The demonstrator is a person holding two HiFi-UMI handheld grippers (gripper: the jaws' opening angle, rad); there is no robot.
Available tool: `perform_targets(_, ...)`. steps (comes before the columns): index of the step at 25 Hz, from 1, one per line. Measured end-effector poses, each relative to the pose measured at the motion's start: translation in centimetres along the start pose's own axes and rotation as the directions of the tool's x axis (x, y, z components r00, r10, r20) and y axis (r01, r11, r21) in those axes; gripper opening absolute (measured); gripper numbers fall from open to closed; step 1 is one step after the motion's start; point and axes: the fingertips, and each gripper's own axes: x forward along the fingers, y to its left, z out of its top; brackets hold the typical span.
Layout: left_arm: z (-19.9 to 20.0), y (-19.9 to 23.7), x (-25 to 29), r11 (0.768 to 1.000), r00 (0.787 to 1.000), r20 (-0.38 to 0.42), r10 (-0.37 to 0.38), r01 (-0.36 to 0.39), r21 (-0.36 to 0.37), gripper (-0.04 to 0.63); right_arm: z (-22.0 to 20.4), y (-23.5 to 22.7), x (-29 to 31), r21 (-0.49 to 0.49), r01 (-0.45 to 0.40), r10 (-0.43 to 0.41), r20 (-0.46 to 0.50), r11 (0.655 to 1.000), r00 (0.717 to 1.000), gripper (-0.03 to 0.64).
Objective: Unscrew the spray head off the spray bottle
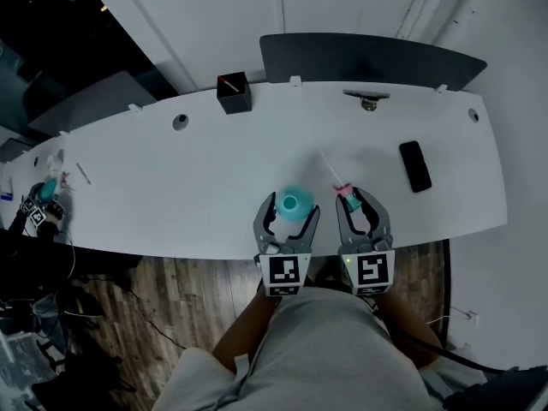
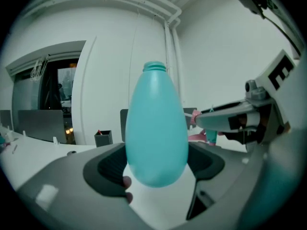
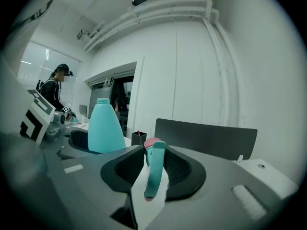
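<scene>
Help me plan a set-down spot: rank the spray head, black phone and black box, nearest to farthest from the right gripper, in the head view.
1. spray head: clamped in the right gripper.
2. black phone: on the table, to the gripper's right and farther back.
3. black box: at the table's far edge, to the left.

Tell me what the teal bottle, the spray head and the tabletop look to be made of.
The bottle is likely plastic: it is opaque teal, with a smooth satin skin, a soft sheen and a moulded ridged neck. The spray head is likely plastic too, with a matte teal trigger and a pink part. The tabletop is smooth, even white, probably laminate or painted board; the look leaves open which.
</scene>
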Motion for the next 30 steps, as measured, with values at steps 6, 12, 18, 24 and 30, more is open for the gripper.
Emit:
perform_targets(6, -0.5, -5.5, -5.6, 0.999, 0.999, -0.026, 0.045, -0.044, 0.016, 0.382, -2.2, -0.4, -8.7, 0.079, -0.048, 0.044, 0.047, 0.996, 0.998, 0.124)
perform_targets(12, -2.7, -7.6, -11.9, 0.997, 0.993, -0.085, 0.082, -0.083, -0.008, 0.382, -4.2, 1.3, -13.5, 0.137, -0.073, 0.068, 0.044, 0.988, 0.997, 0.124)
perform_targets(18, -2.9, -8.0, -14.7, 0.996, 0.993, -0.078, 0.091, -0.092, -0.007, 0.382, -3.8, 2.2, -15.9, 0.177, -0.069, 0.061, 0.054, 0.982, 0.997, 0.124)
perform_targets(24, -2.5, -6.1, -15.1, 0.996, 0.994, -0.060, 0.094, -0.094, 0.007, 0.382, -3.1, 2.9, -16.4, 0.166, -0.041, 0.035, 0.039, 0.985, 0.999, 0.124)
perform_targets(30, -2.1, -5.7, -15.4, 0.999, 0.998, -0.037, 0.052, -0.051, 0.005, 0.382, -2.6, 4.3, -16.1, 0.157, -0.020, 0.015, 0.037, 0.987, 0.999, 0.124)
